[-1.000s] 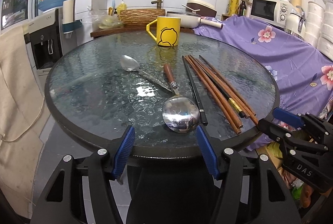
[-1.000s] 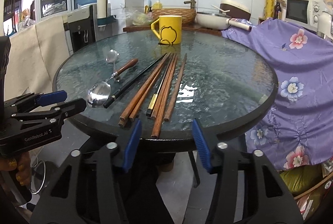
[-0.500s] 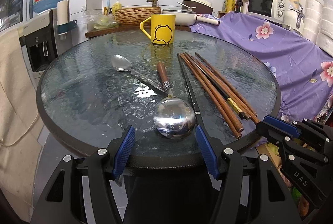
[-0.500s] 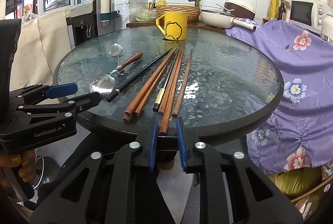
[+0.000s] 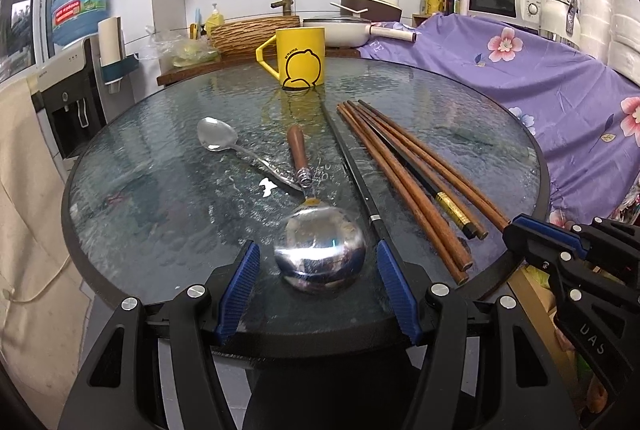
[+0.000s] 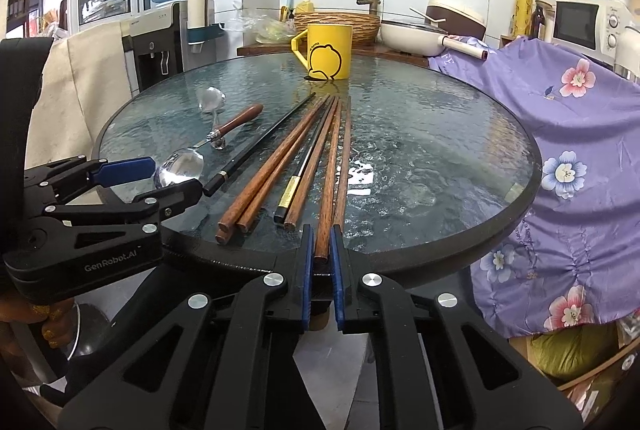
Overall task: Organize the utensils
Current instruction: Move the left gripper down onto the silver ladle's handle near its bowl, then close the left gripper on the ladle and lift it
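**Wooden chopstick: securing the grip**

Brown wooden chopstick [image 6: 326, 226] lies at the near table [image 6: 460, 250] edge, right gripper [image 6: 321, 270] nearly closed around its butt end. Seat pads squarely before lifting toward the yellow mug [image 6: 326, 50]. Left gripper [image 5: 318, 292] stands wide, empty, straddling the ladle [image 5: 320, 256]. Legible: "GenRobot.AI".

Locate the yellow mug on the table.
In both views the yellow mug stands upright at the glass table's far edge, just beyond the chopsticks' far tips.
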`<action>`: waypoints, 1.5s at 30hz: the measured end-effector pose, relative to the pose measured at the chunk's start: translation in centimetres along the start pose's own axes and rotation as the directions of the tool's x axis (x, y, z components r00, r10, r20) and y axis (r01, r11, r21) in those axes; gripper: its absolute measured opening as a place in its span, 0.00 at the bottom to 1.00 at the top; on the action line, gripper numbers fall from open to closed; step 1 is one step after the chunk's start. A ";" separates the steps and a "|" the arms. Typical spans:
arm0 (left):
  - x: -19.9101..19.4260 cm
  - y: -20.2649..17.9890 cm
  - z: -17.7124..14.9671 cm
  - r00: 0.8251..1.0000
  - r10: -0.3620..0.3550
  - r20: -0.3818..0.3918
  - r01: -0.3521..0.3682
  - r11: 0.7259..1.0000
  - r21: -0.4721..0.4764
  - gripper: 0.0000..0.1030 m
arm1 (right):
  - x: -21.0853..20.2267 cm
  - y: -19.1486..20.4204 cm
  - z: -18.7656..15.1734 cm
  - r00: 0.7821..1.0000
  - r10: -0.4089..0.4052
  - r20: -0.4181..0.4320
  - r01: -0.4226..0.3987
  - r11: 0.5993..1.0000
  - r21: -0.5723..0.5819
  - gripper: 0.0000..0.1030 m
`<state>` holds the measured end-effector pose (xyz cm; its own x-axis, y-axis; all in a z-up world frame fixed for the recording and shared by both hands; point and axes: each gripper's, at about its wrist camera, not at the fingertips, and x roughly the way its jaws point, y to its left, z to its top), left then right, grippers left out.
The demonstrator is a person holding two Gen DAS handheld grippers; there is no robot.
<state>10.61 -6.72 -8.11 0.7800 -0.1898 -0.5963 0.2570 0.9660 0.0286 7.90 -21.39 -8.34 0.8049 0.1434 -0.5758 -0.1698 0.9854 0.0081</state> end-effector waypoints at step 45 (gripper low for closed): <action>-4.0 -0.6 1.6 0.983 0.030 0.181 -0.028 1.000 -0.014 0.44 | -2.0 -0.2 1.5 0.991 -0.025 0.130 0.028 0.999 -0.022 0.07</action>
<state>8.28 -6.87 -4.48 0.8779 -0.1894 -0.4399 0.2269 0.9733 0.0338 7.14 -21.73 -5.93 0.8760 0.1297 -0.4645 -0.1600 0.9868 -0.0262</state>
